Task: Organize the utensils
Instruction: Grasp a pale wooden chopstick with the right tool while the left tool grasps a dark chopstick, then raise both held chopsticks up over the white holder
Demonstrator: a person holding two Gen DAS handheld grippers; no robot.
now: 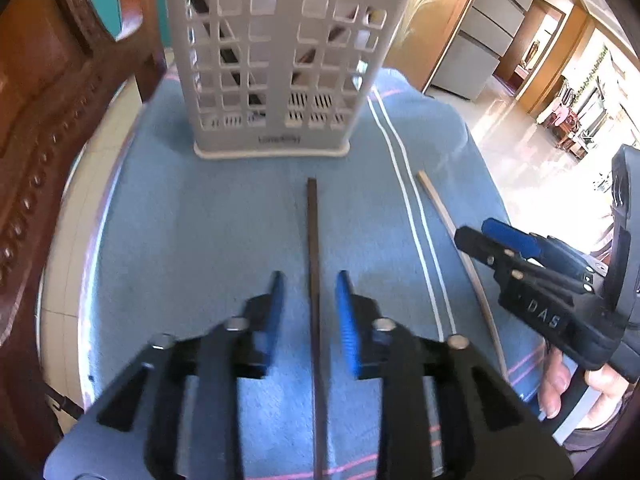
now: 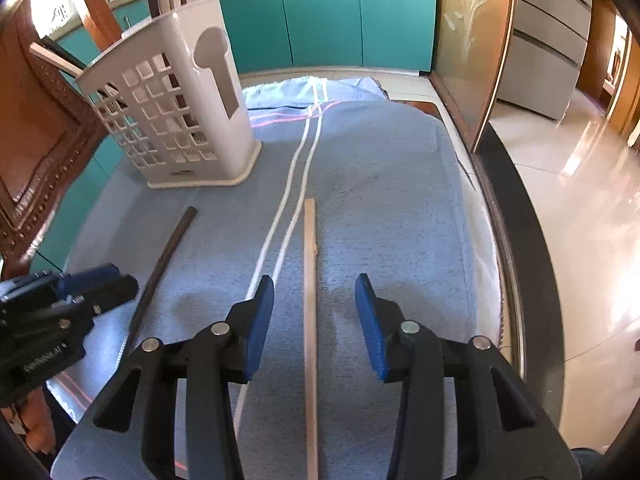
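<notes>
L gripper (image 1: pixel 310 294): fingers (image 1: pixel 346 320) spread apart, holding nothing; low over the towel, one finger each side of the dark stick.
Dark stick (image 1: pixel 313 280): flat on towel, runs straight between the L fingers w/ a gap both sides, not touching either; far end points at the holder, stops short of its base.
R gripper (image 2: pixel 314 312): fingers (image 2: pixel 370 320) released, wide apart, nothing gripped.
Light stick (image 2: pixel 310 300): flat on towel btwn the R fingers, nearer the left finger than the right, touching neither; lies just right of the towel's two white stripes.
Sticks: roughly parallel, well apart, white stripes btwn them.
Holder (image 1: pixel 276 68): white lattice utensil holder, upright on towel beyond both sticks; several sticks already standing in it, tops poking out in R view.
Towel (image 1: pixel 200 220): blue, covers the worktop.
Chair (image 1: pixel 44 128): carved wood, left of worktop.
Cabinets (image 2: pixel 328 12): teal, behind worktop.
</notes>
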